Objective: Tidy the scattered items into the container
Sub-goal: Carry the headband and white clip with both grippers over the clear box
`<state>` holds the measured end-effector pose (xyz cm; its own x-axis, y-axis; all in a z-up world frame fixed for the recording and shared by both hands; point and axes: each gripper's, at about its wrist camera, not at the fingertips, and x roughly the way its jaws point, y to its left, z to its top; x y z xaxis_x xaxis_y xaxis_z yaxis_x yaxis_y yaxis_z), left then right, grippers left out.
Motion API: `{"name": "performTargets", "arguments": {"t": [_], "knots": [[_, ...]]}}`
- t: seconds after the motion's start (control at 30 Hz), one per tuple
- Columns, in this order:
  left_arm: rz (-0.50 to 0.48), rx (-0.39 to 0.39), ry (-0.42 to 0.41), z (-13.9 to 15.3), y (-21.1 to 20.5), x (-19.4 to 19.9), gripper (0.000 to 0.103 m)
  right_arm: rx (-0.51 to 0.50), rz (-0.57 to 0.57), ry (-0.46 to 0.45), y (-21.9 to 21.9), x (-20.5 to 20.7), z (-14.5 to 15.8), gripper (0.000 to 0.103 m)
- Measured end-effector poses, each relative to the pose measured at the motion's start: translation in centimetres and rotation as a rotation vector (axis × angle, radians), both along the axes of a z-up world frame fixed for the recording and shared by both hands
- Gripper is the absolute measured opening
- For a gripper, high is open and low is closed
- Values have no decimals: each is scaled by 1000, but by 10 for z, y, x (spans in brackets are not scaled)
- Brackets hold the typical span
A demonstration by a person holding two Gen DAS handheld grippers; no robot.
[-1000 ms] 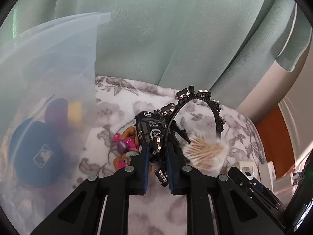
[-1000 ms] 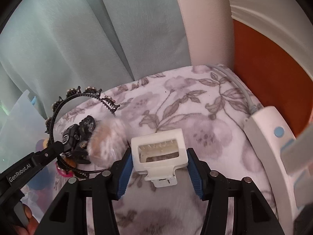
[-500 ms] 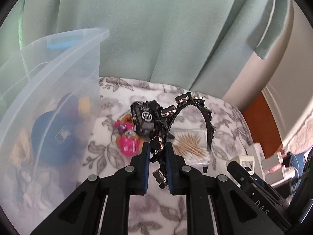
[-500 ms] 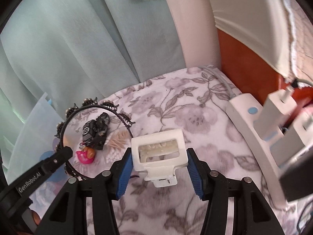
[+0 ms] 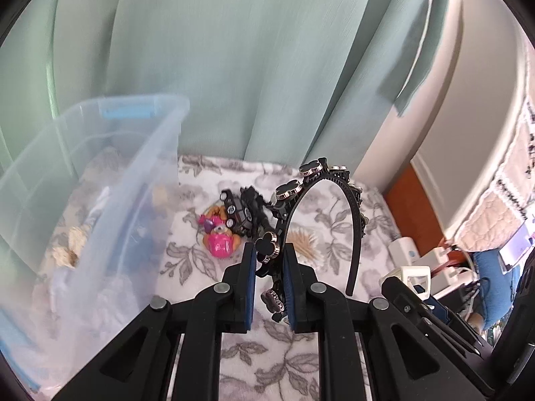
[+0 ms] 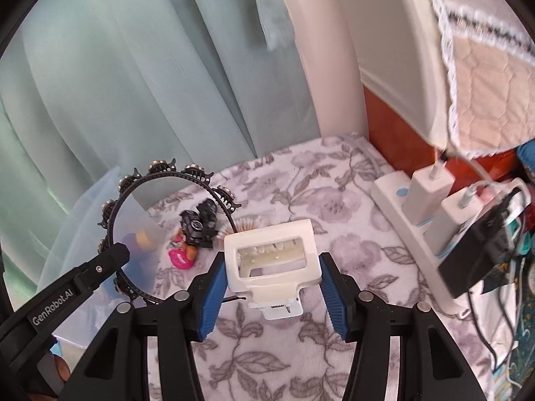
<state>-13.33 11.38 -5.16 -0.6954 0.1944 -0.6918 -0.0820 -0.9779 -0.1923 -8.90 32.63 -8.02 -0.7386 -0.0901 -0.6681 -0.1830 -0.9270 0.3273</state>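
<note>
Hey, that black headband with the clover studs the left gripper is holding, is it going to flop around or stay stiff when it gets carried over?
Probably stiff: the headband keeps its arch in the air, held only near one end by the left gripper. It looks thin and likely light. Its free end hangs unsupported, so it may swing or twist in the grip, and its small teeth might catch on the bin rim.

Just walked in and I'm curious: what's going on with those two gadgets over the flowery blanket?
A person is tidying loose items into a clear plastic bin. The left hand-held gripper is clamped on a black headband with clover studs, held clear of the floral blanket. The right hand-held gripper grips a white hair claw clip. A pink toy figure, a small black toy car and a bundle of toothpicks lie on the blanket beside the bin.
</note>
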Motion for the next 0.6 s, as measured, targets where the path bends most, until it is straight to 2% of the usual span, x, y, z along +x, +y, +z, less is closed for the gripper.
{"name": "performTargets", "arguments": {"t": [0.6], "knots": [[18,55,227,97,-38,66,15,61,25,238,-39,53,115,57]]}}
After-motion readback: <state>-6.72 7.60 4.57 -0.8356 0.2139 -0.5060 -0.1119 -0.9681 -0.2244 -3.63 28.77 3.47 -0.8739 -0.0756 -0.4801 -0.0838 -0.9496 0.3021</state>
